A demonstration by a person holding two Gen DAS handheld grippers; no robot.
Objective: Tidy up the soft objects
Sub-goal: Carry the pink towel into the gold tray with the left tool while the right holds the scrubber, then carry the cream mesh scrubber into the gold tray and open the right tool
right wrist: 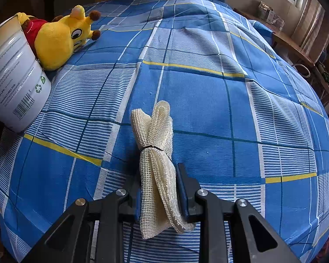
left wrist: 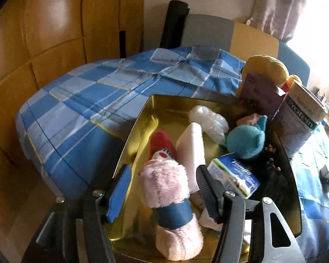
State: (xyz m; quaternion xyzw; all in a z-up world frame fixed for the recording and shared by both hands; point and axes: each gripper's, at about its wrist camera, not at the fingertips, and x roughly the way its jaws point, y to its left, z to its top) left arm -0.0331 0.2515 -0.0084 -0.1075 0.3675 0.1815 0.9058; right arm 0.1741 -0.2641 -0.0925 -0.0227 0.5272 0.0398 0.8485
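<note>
A blue, white and yellow checked cloth (right wrist: 208, 92) covers the tabletop, with a gold-lined box (left wrist: 140, 127) standing on it below the left gripper (left wrist: 164, 186). That gripper's jaws are spread wide, one on each side of a rolled pink fluffy towel (left wrist: 166, 186) bound by a blue band; neither jaw presses on it. The towel lies in the box's near part, just beside a white foam block (left wrist: 190, 149) and a red-and-white plush (left wrist: 162, 146). Deeper in the box sit a teal plush (left wrist: 245, 140), a crumpled clear plastic bag (left wrist: 210, 120) and a blue-and-white tissue pack (left wrist: 234, 177).

A white protein tin (right wrist: 13, 81) stands at the cloth's left edge in the right wrist view, a yellow giraffe plush (right wrist: 59, 37) in a red shirt leaning against it.

The right gripper (right wrist: 159, 188) is clamped on a cream mesh cloth bundle (right wrist: 155, 153), tied at its middle by a dark band, over the near middle of the tabletop.
</note>
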